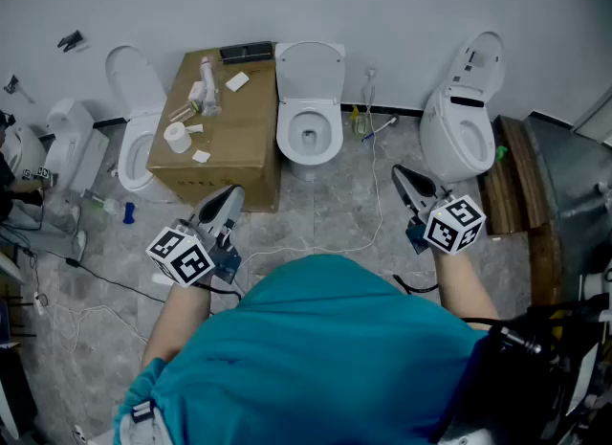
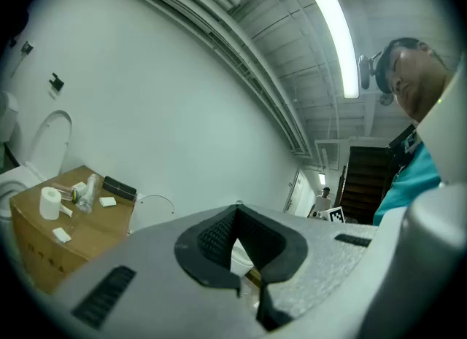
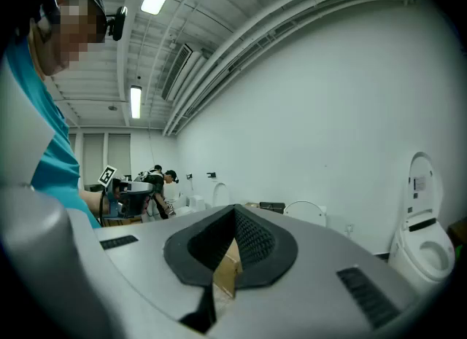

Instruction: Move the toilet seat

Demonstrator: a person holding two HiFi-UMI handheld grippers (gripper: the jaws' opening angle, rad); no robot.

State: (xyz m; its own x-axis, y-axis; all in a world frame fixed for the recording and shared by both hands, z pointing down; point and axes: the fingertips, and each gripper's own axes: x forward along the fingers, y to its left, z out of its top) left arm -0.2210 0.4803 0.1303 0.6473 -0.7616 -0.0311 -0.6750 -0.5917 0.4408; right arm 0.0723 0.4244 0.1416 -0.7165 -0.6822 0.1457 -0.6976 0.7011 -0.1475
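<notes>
The middle toilet [image 1: 309, 132] stands against the far wall with its lid [image 1: 310, 68] raised and the white seat ring down on the bowl. Both grippers hang over the floor in front of it, well short of it and touching nothing. My left gripper [image 1: 232, 195] is shut and empty, pointing toward the cardboard box. My right gripper [image 1: 401, 176] is shut and empty too, to the right of the toilet. In the left gripper view the shut jaws [image 2: 236, 213] cover most of the toilet; its lid [image 2: 155, 208] shows as an arc. The right gripper view shows the lid [image 3: 305, 212] past its gripper [image 3: 233, 215].
A cardboard box [image 1: 239, 142] with a paper roll, a bottle and small items stands left of the middle toilet. Another toilet [image 1: 134, 137] is beyond it, a third [image 1: 464, 118] at the right. White cables cross the floor [image 1: 335, 233]. Wooden planks [image 1: 507, 175] lie at the right.
</notes>
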